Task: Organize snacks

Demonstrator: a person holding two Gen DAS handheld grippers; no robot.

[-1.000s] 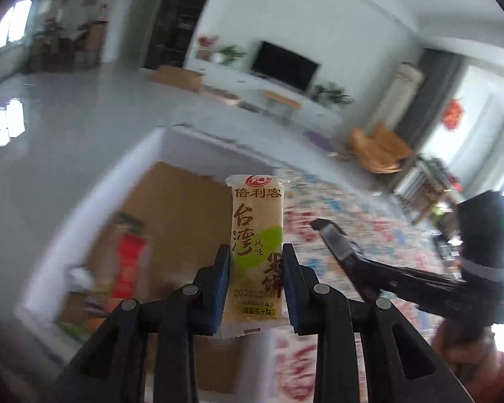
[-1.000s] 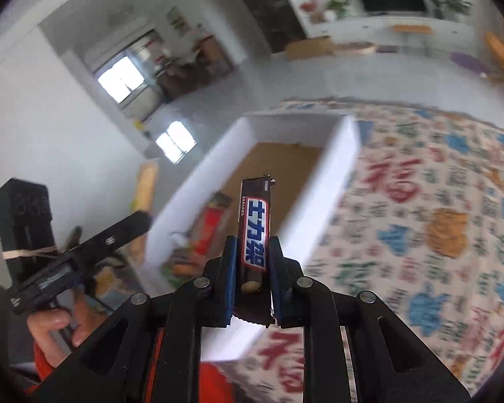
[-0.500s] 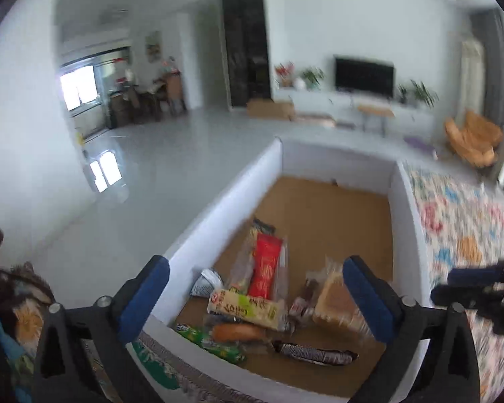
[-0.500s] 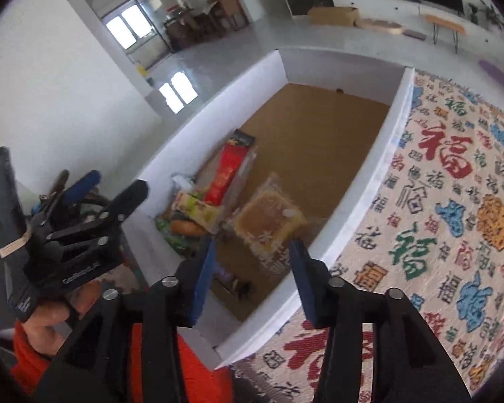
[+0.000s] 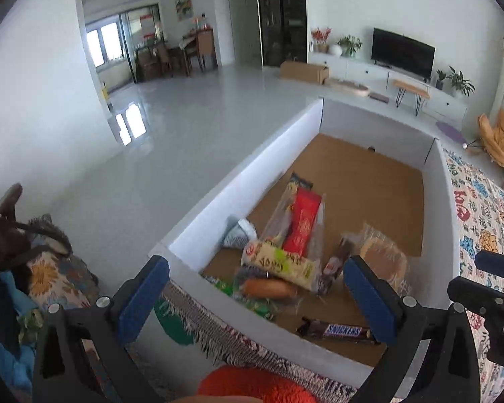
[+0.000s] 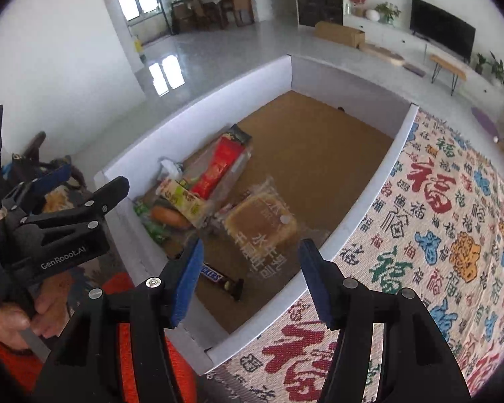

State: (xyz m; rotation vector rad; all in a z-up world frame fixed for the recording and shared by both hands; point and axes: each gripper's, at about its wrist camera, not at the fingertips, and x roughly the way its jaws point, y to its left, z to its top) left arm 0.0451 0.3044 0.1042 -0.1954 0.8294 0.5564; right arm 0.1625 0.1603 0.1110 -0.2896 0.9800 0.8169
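Note:
A white-walled box with a brown floor holds several snacks at its near end. A yellow-green rice cracker pack lies on the pile beside a red packet. A Snickers bar lies alone near the front wall, and shows in the right wrist view. A clear-wrapped cake lies to the right of the pile. My left gripper is open and empty above the box's near end. My right gripper is open and empty above the cake and bar.
The box stands on a cloth with red, blue and orange characters. The far half of the box floor is bare. Behind lies a grey living-room floor with a TV unit. Patterned fabric lies at left.
One second ago my left gripper held the rice cracker pack and my right held the Snickers bar. Both jaws have opened, and both snacks now lie in the box.

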